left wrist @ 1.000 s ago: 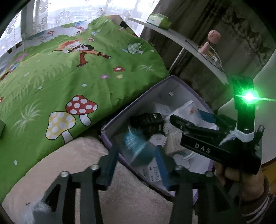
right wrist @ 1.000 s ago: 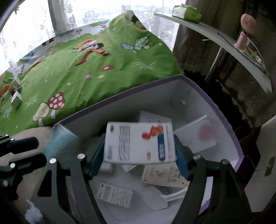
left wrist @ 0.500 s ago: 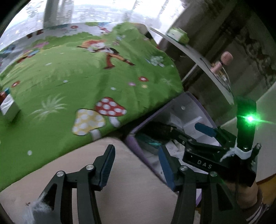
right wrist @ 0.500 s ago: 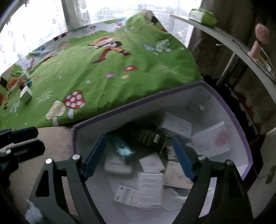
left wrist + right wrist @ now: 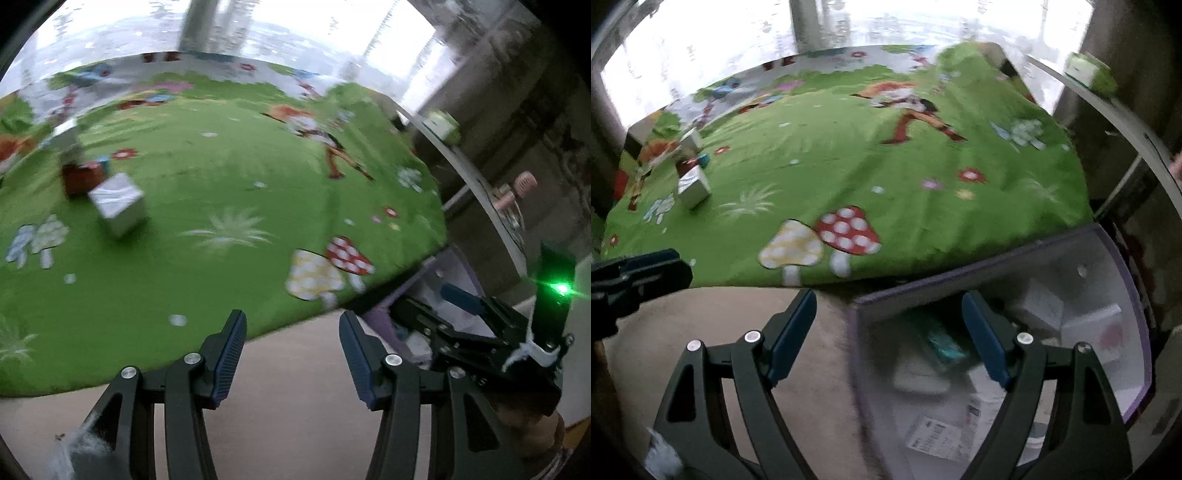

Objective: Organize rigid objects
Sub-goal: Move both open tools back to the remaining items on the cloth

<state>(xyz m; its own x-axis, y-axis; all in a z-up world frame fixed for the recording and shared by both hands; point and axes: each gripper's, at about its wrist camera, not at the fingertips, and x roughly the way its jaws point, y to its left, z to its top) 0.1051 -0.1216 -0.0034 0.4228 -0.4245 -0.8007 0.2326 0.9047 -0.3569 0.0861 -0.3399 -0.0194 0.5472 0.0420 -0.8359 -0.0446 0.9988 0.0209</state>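
Boxes (image 5: 117, 208) on bedspread (image 5: 229, 192), three (blurred)

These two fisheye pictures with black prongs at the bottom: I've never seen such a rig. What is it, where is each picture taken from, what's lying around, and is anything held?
No robot here: a person holds a two-finger gripper in each hand, each with a camera looking along its fingers. One picture looks past the left gripper, the other past the right gripper. Both are open and hold nothing.

Ahead is a green cartoon bedspread with a silver box and a reddish box behind it; blur hides finer detail. Below the bed's edge stands a purple-rimmed storage box already holding packets and cartons. In the left view, the right gripper's body with its green light shows at the right edge, over that storage box.
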